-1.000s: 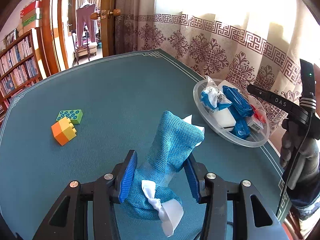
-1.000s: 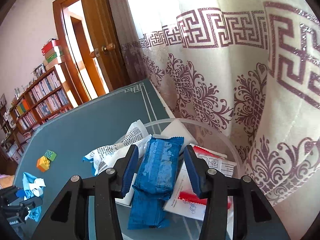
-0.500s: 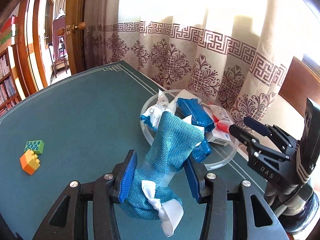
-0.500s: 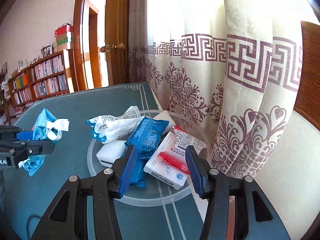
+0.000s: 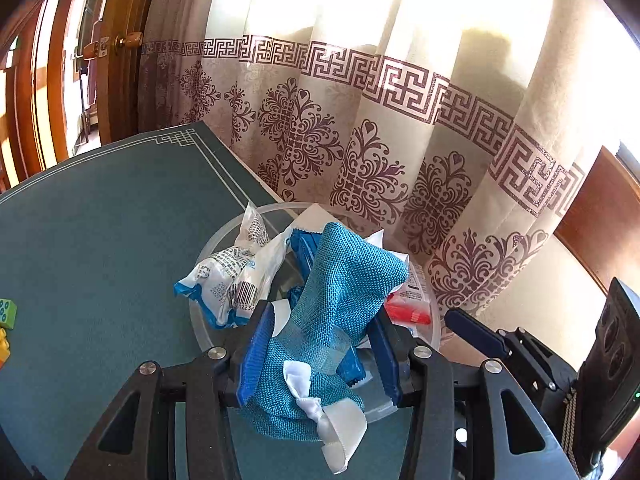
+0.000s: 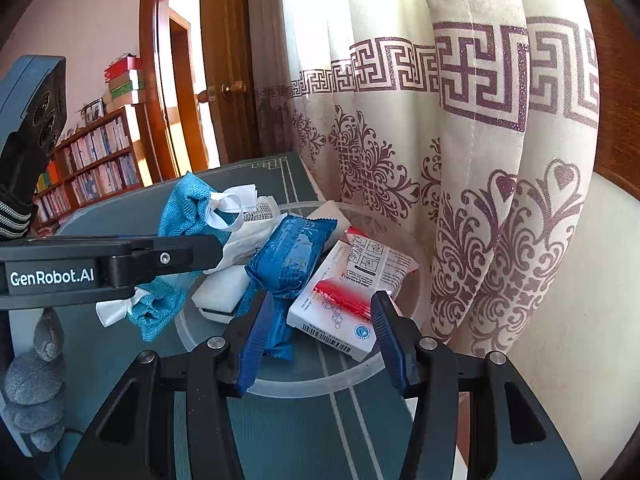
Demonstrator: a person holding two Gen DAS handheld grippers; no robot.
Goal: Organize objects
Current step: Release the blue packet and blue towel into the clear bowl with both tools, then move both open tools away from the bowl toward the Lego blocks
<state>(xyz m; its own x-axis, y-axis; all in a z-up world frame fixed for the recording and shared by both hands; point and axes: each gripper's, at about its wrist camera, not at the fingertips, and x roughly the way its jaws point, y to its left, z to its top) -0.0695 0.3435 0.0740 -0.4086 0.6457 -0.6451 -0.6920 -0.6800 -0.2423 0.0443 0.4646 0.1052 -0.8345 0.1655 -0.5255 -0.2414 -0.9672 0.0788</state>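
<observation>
Patterned curtains back a green table (image 5: pixel 100 240) where the left gripper (image 5: pixel 320 356), its jaws opening around a blue cloth pouch (image 5: pixel 340 280), hangs over the clear bowl (image 6: pixel 420 280), probably to drop it among 4 packets, while the right gripper (image 6: pixel 320 336) waits empty, part-open.

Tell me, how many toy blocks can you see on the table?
2. A green block sits at the far left edge of the left camera's view, and a yellow-orange block lies just below it. Both are cut off, so more may be hidden.
</observation>
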